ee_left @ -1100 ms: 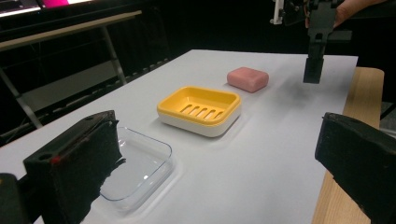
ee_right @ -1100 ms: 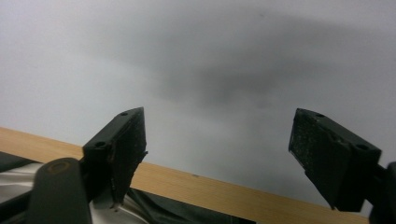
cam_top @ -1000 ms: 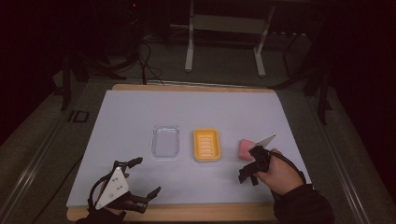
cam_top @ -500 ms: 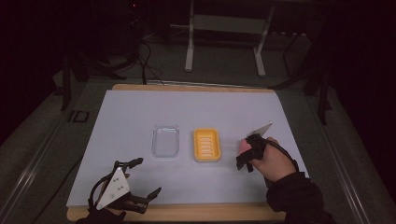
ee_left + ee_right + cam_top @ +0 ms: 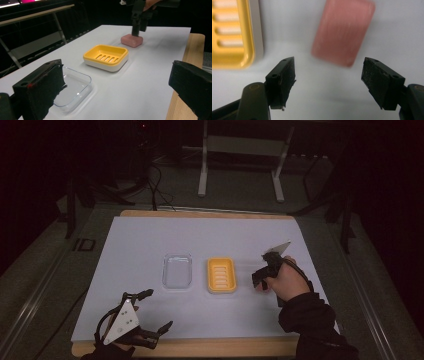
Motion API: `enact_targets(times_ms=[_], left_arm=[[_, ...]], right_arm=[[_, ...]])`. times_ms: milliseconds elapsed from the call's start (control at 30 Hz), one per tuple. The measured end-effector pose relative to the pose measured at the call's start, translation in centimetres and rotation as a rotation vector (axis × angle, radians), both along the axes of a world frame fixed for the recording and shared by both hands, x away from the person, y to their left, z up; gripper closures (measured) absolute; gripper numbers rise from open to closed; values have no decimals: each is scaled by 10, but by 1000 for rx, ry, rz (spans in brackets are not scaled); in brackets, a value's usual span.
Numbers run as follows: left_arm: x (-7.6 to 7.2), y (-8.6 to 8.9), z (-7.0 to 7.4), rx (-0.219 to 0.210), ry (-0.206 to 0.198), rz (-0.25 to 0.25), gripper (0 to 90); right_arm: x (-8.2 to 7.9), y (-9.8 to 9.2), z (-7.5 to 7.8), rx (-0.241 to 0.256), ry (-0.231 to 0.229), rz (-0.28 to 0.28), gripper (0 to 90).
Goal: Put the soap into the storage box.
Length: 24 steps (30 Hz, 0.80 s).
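Right gripper view: wide apart, the two black jaws of the right gripper (image 5: 328, 82), pointed down at the white table cover (image 5: 402, 32), nothing between them. Just beyond the tips, a pink soap bar (image 5: 343, 31), flat on the cover, long axis running away from the camera with a slight lean to the right, blurred at its edges. Left of the bar and close beside it, though apart, the slotted yellow soap dish (image 5: 232, 35). Seen from the high view, nearest the table's front edge, the left gripper (image 5: 157, 310), jaws spread and empty, resting low on the cover; farther in, a clear plastic tray (image 5: 177, 270) and the dish side by side; to their right, the right hand (image 5: 286, 281) wrist-up, gripper tipped steeply downward over the bar. Given by the left gripper view alone: the bar's thickness and rounded corners, with the right gripper's tips standing just above its top.
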<state>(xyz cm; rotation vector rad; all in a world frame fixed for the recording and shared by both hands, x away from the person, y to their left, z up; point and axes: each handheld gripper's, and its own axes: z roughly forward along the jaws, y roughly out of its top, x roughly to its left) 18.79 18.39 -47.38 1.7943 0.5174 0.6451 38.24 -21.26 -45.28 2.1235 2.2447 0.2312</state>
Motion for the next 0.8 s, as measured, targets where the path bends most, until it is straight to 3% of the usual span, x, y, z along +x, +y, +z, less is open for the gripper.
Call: enact_targets(times_ms=[100,200,300,367,567,667,800], left_arm=[[0,0,0,-1,0,0,6],[0,0,0,-1,0,0,6],[0,0,0,-1,0,-1,6],[0,0,0,0,0,-1,6],[0,0,0,2,-1,-2,6],[0,0,0,1,-1,-2,6],[0,0,0,1,0,-4,7]], right_arm=[[6,1,-1,11,-52,-11,272],[11,2,-1,-19,-108,-11,278],[14,1,-1,-57,-135,-20,290],[16,1,-3,-78,-118,-25,296],[22,2,-8,-73,-124,-59,286],[25,2,-12,-104,-118,-83,272],[29,2,-20,-83,-89,-109,278]])
